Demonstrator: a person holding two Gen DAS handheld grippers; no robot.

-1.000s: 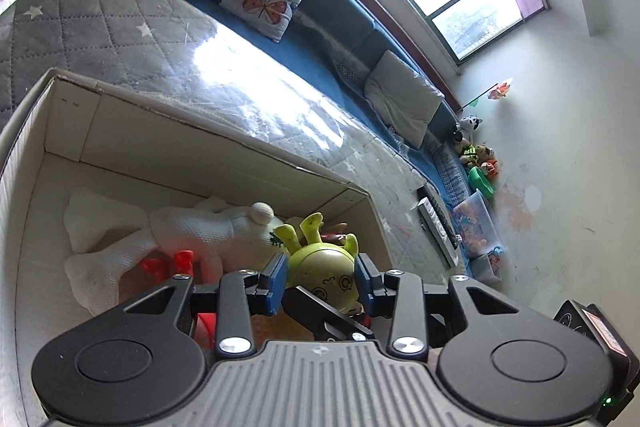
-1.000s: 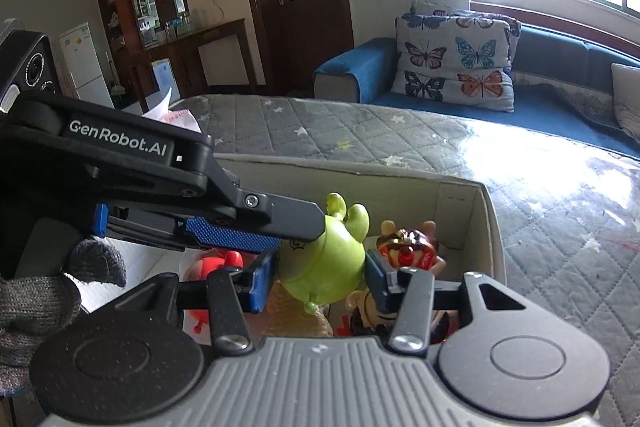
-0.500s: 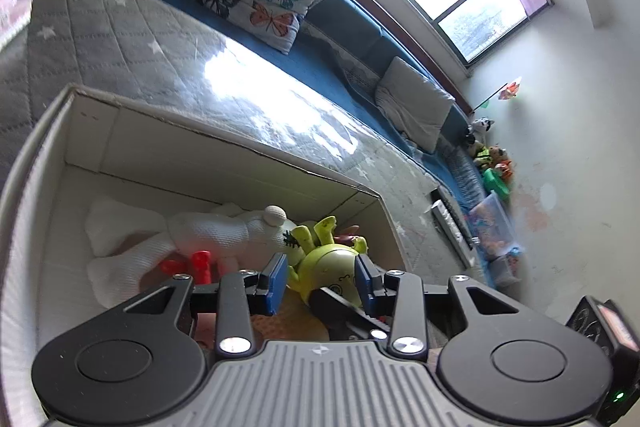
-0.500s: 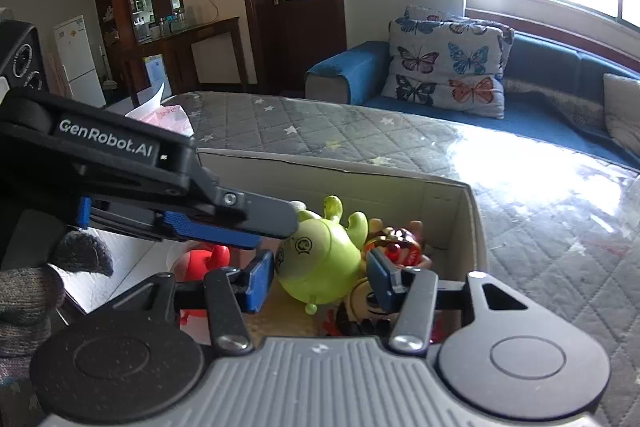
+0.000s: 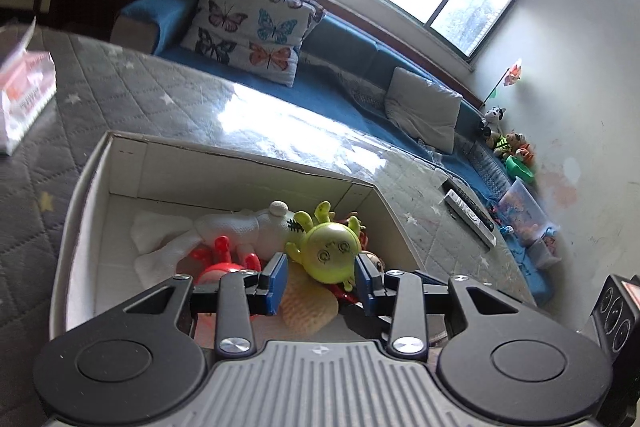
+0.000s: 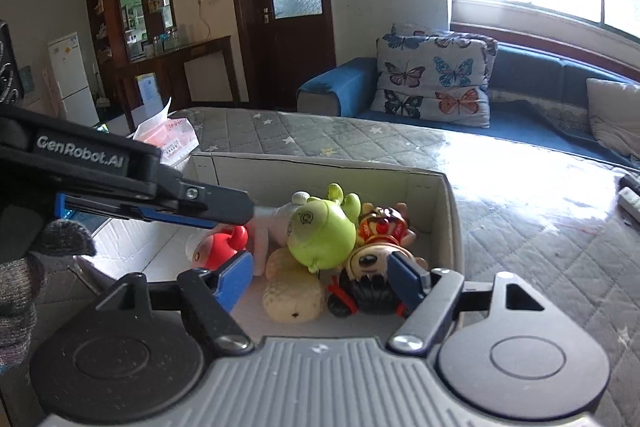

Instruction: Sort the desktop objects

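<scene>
Released since the earlier frame, green toy (image 6: 322, 233) rests inside cardboard box (image 6: 448, 211) among other toys; right gripper (image 6: 320, 277) jaws opening, clear of it; left gripper (image 5: 320, 281) wide, empty

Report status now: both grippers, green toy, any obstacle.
Left gripper open, empty. Right gripper opening, pads clear of green toy. Toy lies in box on other toys. No obstacle.

Lime-green toy (image 6: 322, 233), butterfly-patterned cushion (image 6: 434, 81)

Grey quilted star-patterned bench (image 5: 132, 95), open white cardboard box (image 5: 224, 163), pink tissue pack (image 5: 24, 99), remote controls (image 5: 468, 211) directly on it
</scene>
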